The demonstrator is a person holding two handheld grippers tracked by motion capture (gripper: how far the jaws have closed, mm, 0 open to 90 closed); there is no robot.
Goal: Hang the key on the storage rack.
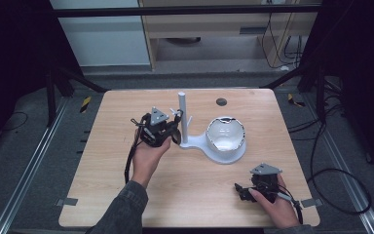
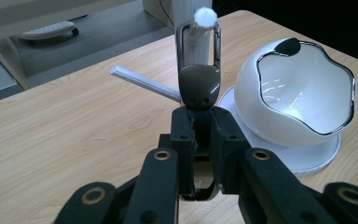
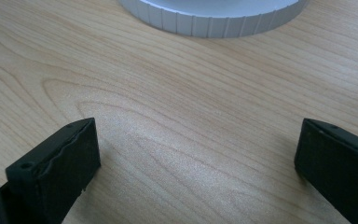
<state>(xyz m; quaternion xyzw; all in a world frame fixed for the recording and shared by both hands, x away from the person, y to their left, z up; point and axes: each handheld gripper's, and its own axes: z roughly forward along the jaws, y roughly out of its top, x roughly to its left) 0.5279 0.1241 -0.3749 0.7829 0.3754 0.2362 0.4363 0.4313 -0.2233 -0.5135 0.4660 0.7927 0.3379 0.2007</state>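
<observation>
The left gripper clamped a carabiner upright, its loop apparently already around the stand's peg; the right gripper gaped empty.

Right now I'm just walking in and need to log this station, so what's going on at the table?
A person works with a gripper in each hand. The left gripper is shut on a dark metal carabiner clip, holding its loop around the tip of a peg on the white stand. A white bowl sits on the stand's round base. The right gripper rests low over the wooden table near its front edge, jaws wide apart with nothing between them.
</observation>
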